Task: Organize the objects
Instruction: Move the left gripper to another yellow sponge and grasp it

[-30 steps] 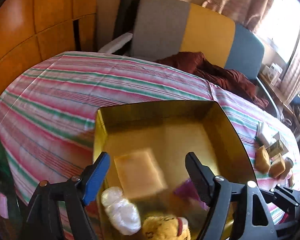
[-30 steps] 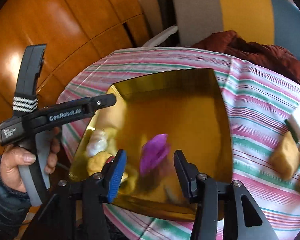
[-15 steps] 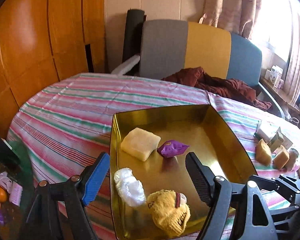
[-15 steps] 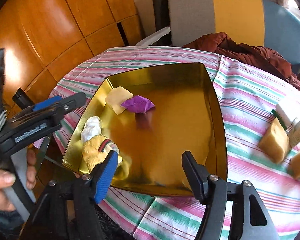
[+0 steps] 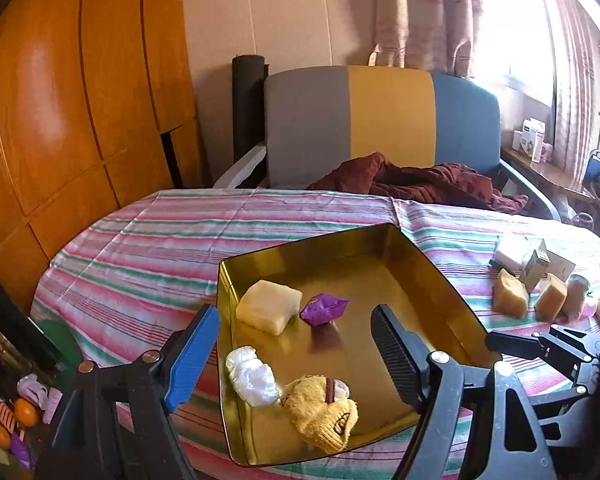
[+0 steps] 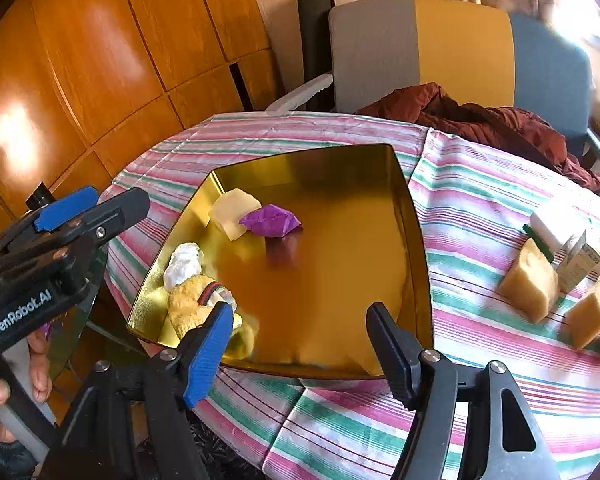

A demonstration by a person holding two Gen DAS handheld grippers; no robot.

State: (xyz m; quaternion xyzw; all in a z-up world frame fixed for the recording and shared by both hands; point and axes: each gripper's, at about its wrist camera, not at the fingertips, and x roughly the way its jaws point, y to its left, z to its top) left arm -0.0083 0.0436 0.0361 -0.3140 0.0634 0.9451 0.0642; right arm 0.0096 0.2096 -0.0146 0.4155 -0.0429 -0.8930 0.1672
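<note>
Your left claw (image 5: pixel 294 356) hangs wide and holds nothing, low in the frame over the near-left part of the gold tray (image 5: pixel 432 264). Your right claw (image 6: pixel 300 340) is just as wide and bare, low in its own view above the tray's near edge.

The tray sits on the striped tablecloth (image 5: pixel 148 256) that covers the table. Inside it, a pale yellow sponge (image 5: pixel 269 306) lies toward the left wall, with a purple packet (image 5: pixel 324 309) just beside it on the right. Lower in the left view, a white crumpled wad (image 5: pixel 252 376) touches a yellow knitted sock (image 5: pixel 320 410) near the tray's front-left corner.

At the right of the right view, outside the tray, two tan sponges (image 6: pixel 530 280) stand on the cloth near a white block (image 6: pixel 554 228) and a small carton (image 6: pixel 582 260). Dark red cloth (image 5: pixel 416 182) is heaped on the chair (image 5: pixel 388 120) behind the table.
</note>
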